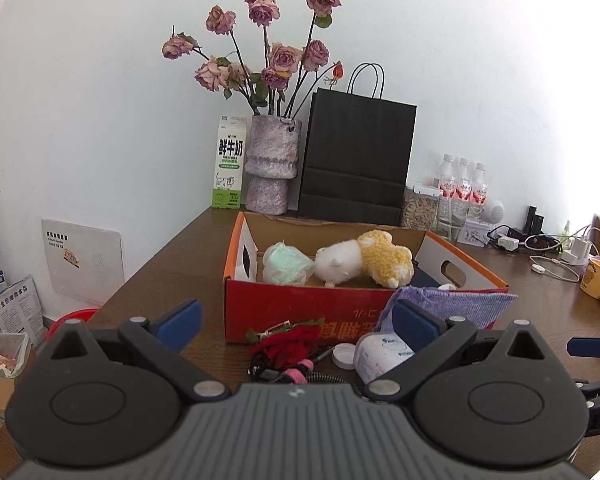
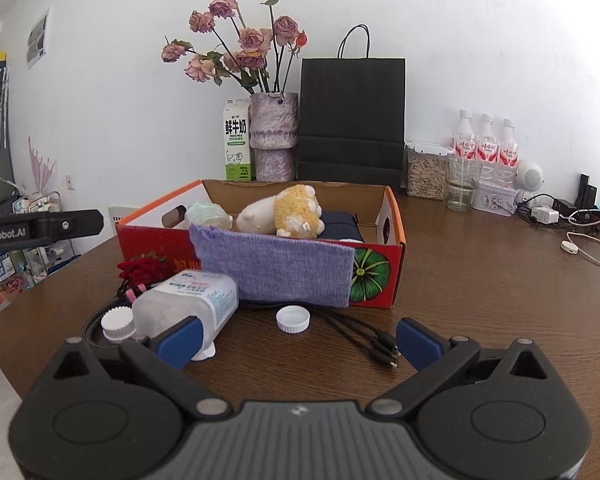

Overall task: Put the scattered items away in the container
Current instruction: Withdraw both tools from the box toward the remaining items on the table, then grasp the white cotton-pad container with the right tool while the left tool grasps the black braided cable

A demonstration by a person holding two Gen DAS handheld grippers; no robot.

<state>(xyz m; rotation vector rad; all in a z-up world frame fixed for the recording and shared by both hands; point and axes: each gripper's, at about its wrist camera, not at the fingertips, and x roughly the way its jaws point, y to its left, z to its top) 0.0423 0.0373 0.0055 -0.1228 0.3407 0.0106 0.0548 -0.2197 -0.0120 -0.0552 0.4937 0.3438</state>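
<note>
While both jaws gape, clutter waits outside box

My left gripper (image 1: pixel 296 322) and right gripper (image 2: pixel 298 340) are wide open, empty. Bottle (image 2: pixel 188 300), cap (image 2: pixel 293 319), cable (image 2: pixel 360 334) and red flower (image 2: pixel 143 269) lie before the cardboard box (image 2: pixel 376 276); purple cloth (image 2: pixel 274 270) drapes its front wall.

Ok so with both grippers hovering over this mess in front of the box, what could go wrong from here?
1. The plastic bottle lies on its side with its white cap off beside it; any contents may spill when it is lifted.
2. The black cable runs under the purple cloth hanging over the box edge; pulling it may drag the cloth off.
3. The red flower sits tangled with cords.
</note>
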